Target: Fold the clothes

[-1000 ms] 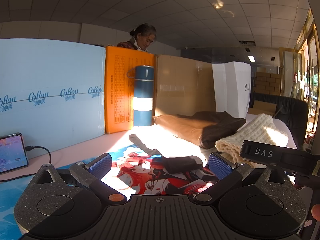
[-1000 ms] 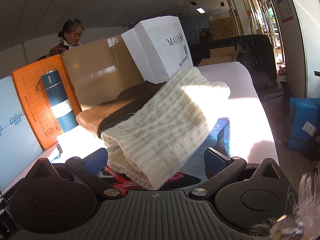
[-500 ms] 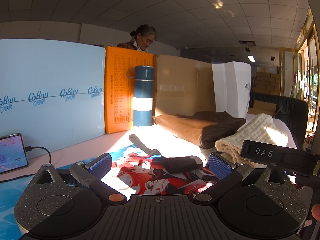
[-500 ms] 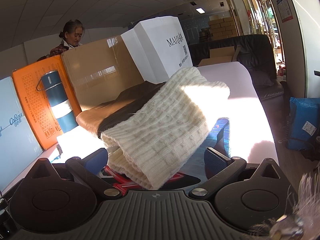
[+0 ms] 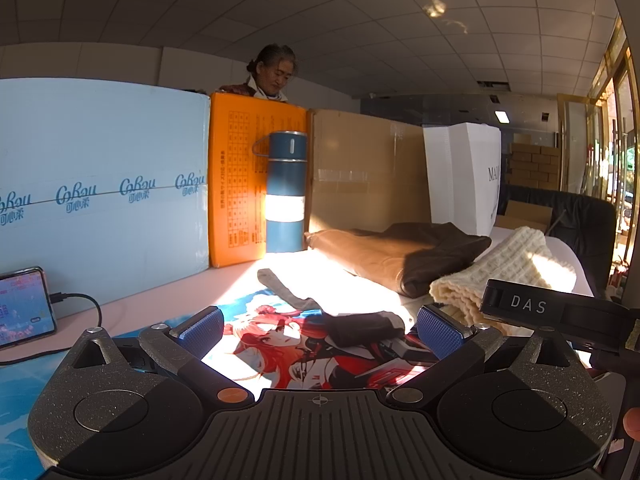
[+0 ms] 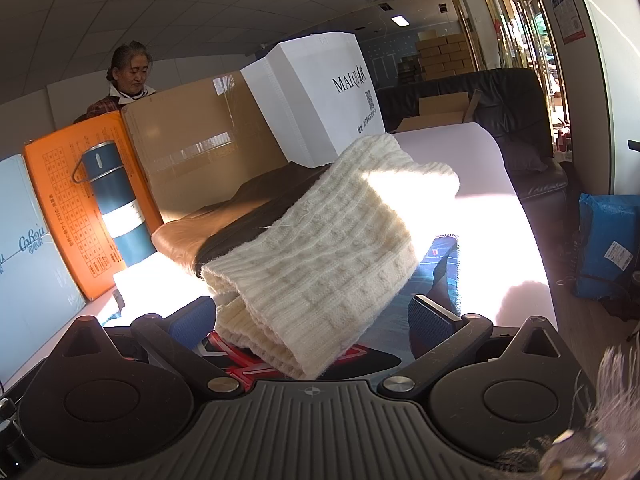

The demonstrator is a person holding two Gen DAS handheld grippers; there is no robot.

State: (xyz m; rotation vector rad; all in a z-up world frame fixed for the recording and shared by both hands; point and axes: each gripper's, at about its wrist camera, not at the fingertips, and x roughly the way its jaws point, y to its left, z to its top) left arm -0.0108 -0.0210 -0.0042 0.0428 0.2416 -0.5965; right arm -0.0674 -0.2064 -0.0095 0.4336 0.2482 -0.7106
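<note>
Jaws on both grippers stood wide apart, gripping nothing. Our right gripper was nearer the work: the folded cream knit sweater lay just ahead between its fingers, long axis running away to the right. Our left gripper faced a dark sock on the anime mat. Beyond, brown garments; the thermos stood closed, contents unseen.

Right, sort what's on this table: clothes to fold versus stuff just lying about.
For folding:
- cream knit sweater
- brown garment
- grey sock
- dark sock

Lying about:
- blue flask
- phone on its cable
- orange box
- cardboard box
- white bag
- printed anime mat
</note>
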